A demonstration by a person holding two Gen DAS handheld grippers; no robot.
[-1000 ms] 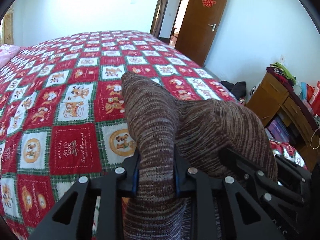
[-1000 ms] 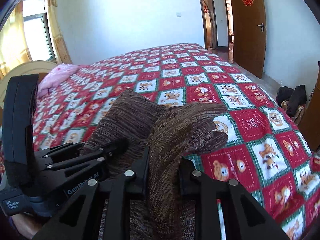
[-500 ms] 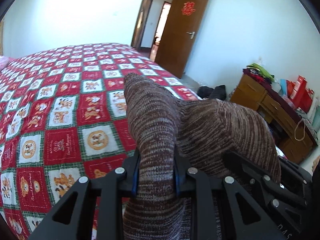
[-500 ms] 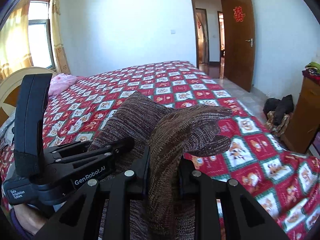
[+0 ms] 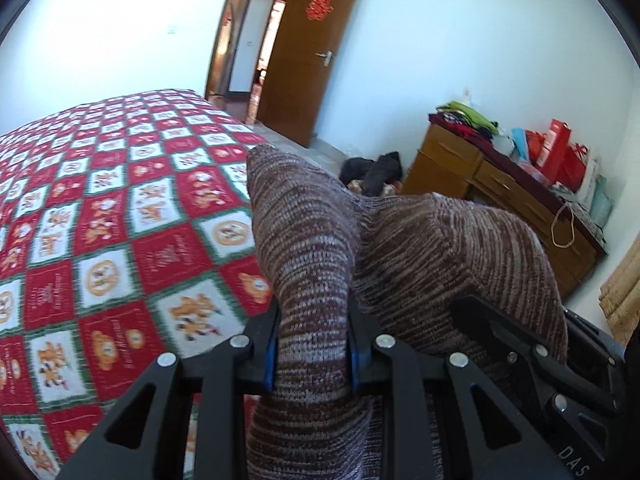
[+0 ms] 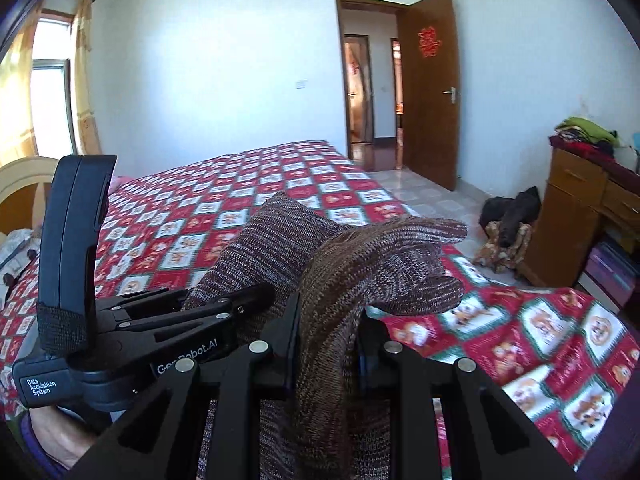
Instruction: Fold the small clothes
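Both my fingers, left (image 5: 312, 344) and right (image 6: 330, 336), pinch the brown knit (image 5: 420, 248) tight above the bed (image 5: 120, 220). It could slip and bunch up.

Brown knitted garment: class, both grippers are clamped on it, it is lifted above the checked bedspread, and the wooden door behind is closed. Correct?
One error: the wooden door stands open, as the right wrist view shows. Otherwise right: the left gripper and right gripper clamp the brown knitted garment above the checked bedspread.
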